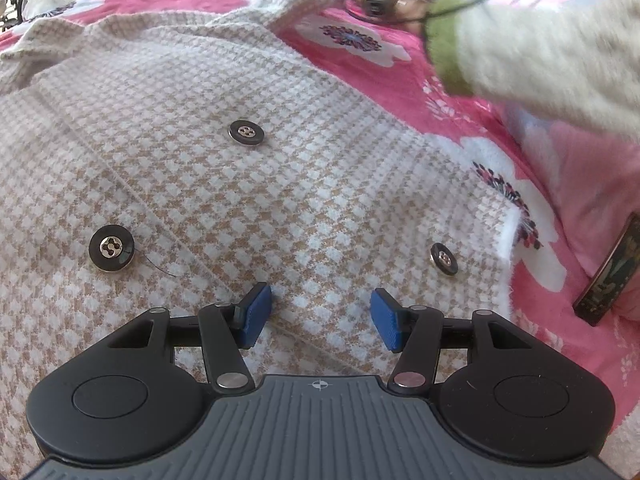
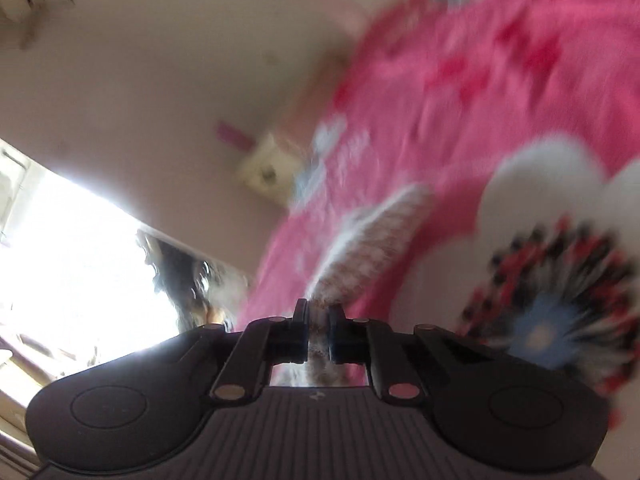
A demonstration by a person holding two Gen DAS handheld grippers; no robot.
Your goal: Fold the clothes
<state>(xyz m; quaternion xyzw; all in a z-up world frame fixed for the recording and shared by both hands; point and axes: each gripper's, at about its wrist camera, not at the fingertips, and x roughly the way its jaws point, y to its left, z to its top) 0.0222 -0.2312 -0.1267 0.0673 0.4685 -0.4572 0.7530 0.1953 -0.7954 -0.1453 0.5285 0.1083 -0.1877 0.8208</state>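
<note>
Houndstooth knit jacket (image 1: pixel 240 160), round metal-centred buttons (image 1: pixel 111 247)

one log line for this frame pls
task: fold clothes | left gripper: open over houndstooth jacket | right gripper: shut on jacket sleeve | surface: pink floral blanket

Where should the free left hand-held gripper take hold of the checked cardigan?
At the right side edge of the checked cardigan, beside the button. Come from the right with the left hand-held gripper: there the edge lies free on the pink blanket, so one finger can slide under.
</note>
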